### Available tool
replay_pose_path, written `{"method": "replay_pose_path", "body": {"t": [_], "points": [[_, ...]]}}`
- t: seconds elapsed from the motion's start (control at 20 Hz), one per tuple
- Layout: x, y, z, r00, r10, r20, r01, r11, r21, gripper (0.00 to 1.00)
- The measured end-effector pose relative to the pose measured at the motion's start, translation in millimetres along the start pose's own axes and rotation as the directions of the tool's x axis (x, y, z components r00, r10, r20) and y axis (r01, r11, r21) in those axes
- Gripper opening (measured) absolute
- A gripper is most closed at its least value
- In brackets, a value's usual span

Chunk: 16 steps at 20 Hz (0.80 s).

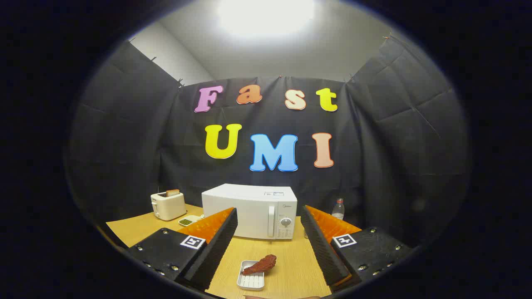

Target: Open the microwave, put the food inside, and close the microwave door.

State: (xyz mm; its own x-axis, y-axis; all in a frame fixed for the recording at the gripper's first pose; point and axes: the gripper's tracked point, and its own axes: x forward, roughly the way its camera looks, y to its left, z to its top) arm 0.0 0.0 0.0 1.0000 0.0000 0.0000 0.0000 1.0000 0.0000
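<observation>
A white microwave [249, 211] stands at the back of the wooden table [286, 253], its door shut, with a vertical handle [271, 221] and a dial on its right side. A reddish-brown piece of food [261, 264] lies across the far end of a small white tray [252, 277] in front of the microwave. My gripper [269, 224] is open, held above the table well short of the microwave. The tray and food sit on the table between and below the two fingers [216, 241], untouched.
A white toaster [168, 205] with a slice of bread stands at the back left. Beside it lies a small white dish [188, 221] with something green. A plastic bottle [338, 209] stands right of the microwave. Black cloth walls close the booth.
</observation>
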Motion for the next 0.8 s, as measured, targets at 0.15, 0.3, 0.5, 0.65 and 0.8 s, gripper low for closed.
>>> {"method": "replay_pose_path", "body": {"t": [0.15, 0.3, 0.5, 0.65, 0.8], "points": [[-1.9, 2.1, 1.0, 1.000, 0.006, 0.002, -0.006, 1.000, 0.000, 0.96], [-3.1, 0.3, 0.6, 1.000, 0.002, 0.003, -0.002, 1.000, -0.005, 0.96], [-2.1, -0.4, 0.1, 1.000, -0.001, 0.002, 0.001, 1.000, -0.004, 0.96], [-2.6, 1.1, 0.8, 1.000, 0.001, 0.003, -0.001, 1.000, -0.009, 0.96], [-1.6, 2.9, -0.7, 1.000, 0.003, 0.001, -0.003, 1.000, -0.011, 0.96]]}}
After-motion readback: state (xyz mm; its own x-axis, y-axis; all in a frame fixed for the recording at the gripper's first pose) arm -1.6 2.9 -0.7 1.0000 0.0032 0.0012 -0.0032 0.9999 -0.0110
